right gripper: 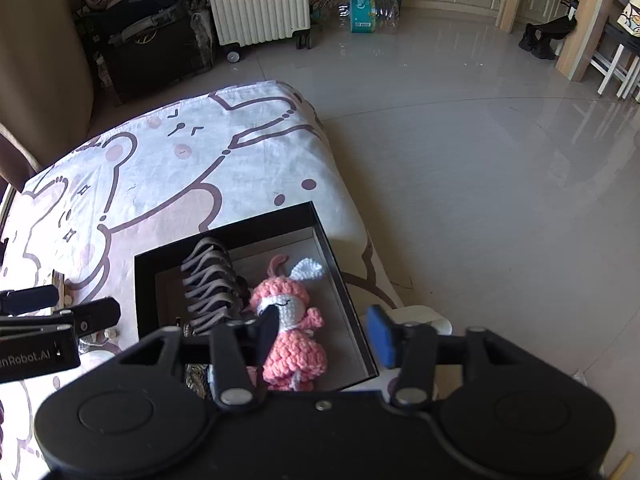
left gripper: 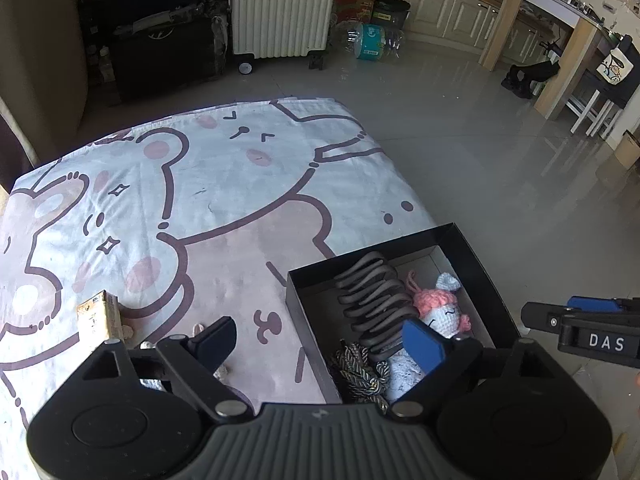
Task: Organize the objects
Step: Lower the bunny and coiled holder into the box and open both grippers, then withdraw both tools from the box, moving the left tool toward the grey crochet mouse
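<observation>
A black open box (left gripper: 304,312) (right gripper: 344,280) sits at the table's near right corner. Inside lie a grey ribbed coil (left gripper: 372,300) (right gripper: 210,280), a pink and white crochet doll (left gripper: 442,312) (right gripper: 294,320), and braided cord (left gripper: 360,372). My left gripper (left gripper: 320,344) is open and empty, straddling the box's left wall. My right gripper (right gripper: 326,332) is open and empty above the box, over the doll; it shows in the left wrist view (left gripper: 576,316). A small cardboard box (left gripper: 98,316) stands on the cloth at the left.
The table carries a bear-print cloth (left gripper: 200,200) (right gripper: 160,168). Its right edge drops to a tiled floor (left gripper: 500,180) (right gripper: 480,160). Small pale items (left gripper: 198,330) lie on the cloth by my left finger. A white radiator (left gripper: 280,4) and dark cases stand beyond.
</observation>
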`<state>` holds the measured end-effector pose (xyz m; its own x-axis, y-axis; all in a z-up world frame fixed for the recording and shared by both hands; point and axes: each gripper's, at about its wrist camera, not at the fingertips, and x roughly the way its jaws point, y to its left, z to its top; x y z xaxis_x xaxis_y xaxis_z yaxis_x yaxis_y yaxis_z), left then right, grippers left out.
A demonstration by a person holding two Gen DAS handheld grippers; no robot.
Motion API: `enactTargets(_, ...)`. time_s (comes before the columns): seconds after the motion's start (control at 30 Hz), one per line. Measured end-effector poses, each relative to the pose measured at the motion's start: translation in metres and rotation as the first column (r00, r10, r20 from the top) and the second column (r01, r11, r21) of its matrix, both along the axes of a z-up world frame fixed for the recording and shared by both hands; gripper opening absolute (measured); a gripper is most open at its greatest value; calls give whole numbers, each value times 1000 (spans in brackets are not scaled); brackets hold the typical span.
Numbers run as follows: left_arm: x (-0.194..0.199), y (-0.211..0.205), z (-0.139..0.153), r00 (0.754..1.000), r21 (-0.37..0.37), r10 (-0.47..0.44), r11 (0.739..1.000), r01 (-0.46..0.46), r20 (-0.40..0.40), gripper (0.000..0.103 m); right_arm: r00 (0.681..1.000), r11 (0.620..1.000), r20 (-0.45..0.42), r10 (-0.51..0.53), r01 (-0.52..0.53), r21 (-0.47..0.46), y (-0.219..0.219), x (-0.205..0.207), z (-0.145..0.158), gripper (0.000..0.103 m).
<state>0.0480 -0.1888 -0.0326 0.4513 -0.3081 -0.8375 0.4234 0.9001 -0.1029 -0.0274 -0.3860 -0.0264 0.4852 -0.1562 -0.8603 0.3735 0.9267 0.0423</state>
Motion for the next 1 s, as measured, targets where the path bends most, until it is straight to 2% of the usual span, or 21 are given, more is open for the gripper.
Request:
enactTargets(0.07,0,2,0,1000,7,5,1000,-5,4,96,1000,1000,11,-6,6,-5,0,-4,0,69)
enactTargets(0.17,1,6,-3,1000,22,14,1000,-14,9,100,1000,1000,10,-7,7,-14,0,-8,-1,78)
enactTargets(0.33,3,12,-7,1000,39,25,999,-25,11,103,1000,1000,5,-12,12,-27,0,-13,-4,84)
enactTargets(0.53,3,14,-13,1000,59,17,998,-17,8,103,1000,998,16,-5,6,-59,2,-14,-3,99)
enactTargets(0.7,6,16,-15,1000,61,25,998,-25,7,103,1000,997,15,-3,4,-73,3,-13,-6,103)
enactTargets(1.0,8,14,-18,1000,73,19,997,-19,0,103,1000,996,12,-22,23,-87,-1,-14,-8,103)
